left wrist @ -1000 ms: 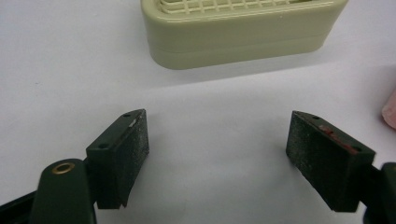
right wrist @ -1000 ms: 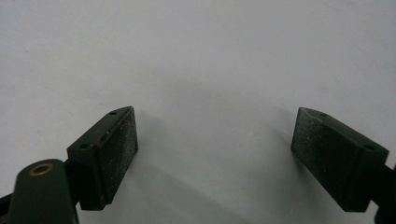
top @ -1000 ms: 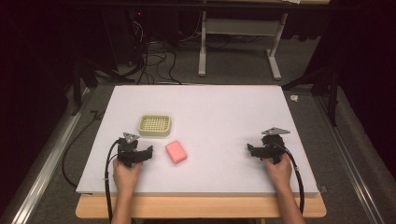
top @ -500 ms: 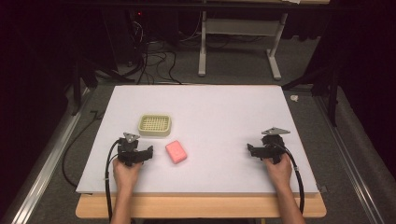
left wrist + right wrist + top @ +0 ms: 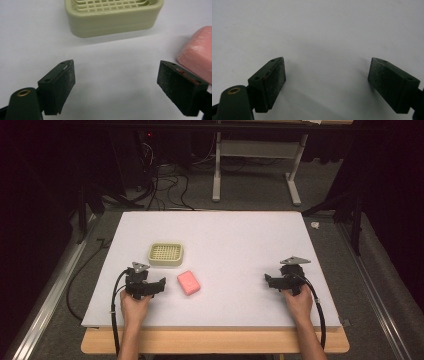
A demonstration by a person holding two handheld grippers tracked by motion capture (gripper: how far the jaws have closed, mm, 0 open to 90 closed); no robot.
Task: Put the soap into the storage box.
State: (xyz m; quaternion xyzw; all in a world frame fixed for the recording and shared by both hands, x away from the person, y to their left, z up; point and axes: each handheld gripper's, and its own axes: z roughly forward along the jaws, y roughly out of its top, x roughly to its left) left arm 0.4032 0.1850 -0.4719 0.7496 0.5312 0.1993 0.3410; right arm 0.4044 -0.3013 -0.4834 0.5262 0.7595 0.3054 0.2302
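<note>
Nothing on the worktop has shifted; only your left tool has just been spreading its jaws, with bare white worktop between them. Your pink rectangular soap bar lies flat just right of that tool, near the pale green slotted plastic soap dish. You look set to reach for it. Your right tool rests well apart, jaws wide, holding nothing.

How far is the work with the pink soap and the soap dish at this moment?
Nothing looks done yet: the pink soap lies on the white table, beside the soap dish, not in it. In hand: the left gripper has just been opening, nothing between its fingers, soap just right of them. The right gripper rests open over bare table. Probably left: grasping the soap and placing it in the dish.
</note>
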